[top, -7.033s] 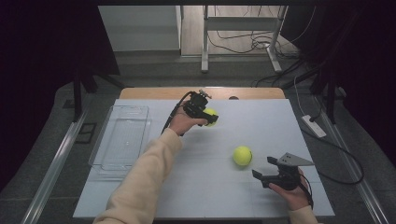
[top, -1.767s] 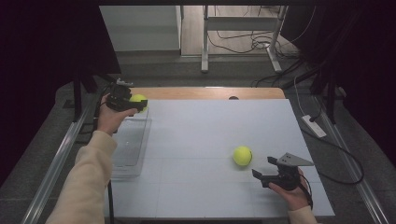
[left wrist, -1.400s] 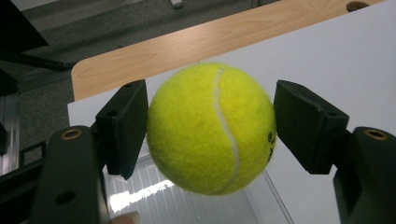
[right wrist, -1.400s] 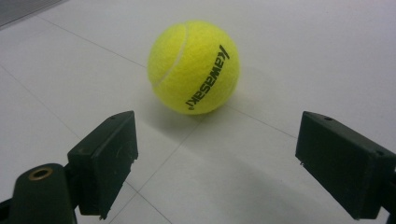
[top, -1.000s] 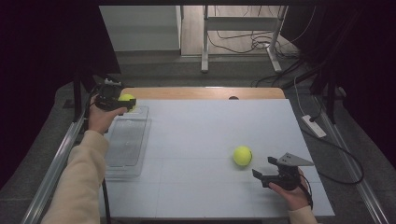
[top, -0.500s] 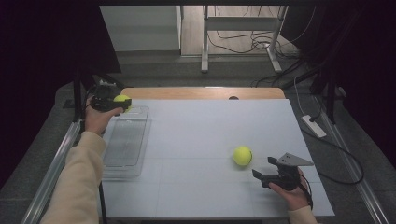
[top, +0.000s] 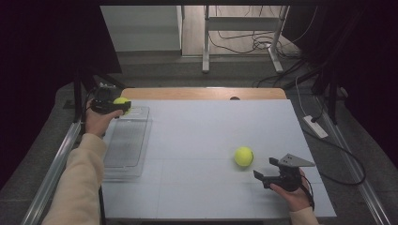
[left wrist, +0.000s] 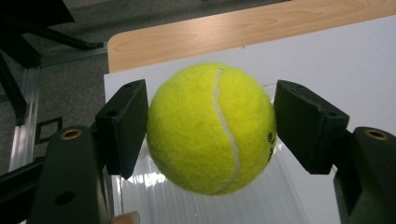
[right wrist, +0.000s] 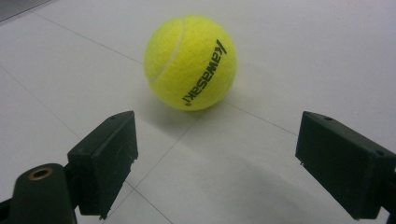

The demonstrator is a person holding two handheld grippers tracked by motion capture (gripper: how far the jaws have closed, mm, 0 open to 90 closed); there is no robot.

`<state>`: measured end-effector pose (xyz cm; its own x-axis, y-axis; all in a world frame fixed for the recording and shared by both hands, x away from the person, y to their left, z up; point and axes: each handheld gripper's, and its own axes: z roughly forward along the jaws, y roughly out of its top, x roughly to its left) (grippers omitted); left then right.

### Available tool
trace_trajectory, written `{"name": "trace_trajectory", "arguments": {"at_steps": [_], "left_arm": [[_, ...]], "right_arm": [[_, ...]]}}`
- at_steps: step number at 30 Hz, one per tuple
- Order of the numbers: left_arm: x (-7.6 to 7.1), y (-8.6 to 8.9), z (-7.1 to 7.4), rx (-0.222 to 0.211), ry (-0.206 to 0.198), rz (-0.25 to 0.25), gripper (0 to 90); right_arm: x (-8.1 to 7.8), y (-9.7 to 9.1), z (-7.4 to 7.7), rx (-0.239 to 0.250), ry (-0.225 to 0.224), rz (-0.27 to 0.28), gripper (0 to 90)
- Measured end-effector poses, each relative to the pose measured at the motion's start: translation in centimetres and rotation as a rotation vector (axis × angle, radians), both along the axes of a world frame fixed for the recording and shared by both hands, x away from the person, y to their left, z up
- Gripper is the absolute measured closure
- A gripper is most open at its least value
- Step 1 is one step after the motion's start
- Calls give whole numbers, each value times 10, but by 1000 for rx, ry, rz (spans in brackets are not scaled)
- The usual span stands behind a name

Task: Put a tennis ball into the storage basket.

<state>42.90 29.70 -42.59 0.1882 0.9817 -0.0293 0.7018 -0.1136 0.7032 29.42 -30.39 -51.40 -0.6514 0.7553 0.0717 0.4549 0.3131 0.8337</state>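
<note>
Left gripper out at ten o'clock, jaws clamped on one tennis ball, hovering above the far end of the clear tray; not yet dropped, tray looking empty. Second tennis ball loose on the counter around four o'clock, right gripper just beside it, jaws wide apart, probably next up

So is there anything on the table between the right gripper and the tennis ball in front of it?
Nothing visible. The right gripper is open and points at the tennis ball, which lies a little ahead of the jaws. Between them is bare white table.
</note>
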Motion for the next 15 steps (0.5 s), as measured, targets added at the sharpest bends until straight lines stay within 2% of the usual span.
{"name": "trace_trajectory", "arguments": {"at_steps": [15], "left_arm": [[6,3,-19,14,47,21,292]], "right_arm": [[0,-1,-1,-2,0,-2,125]]}}
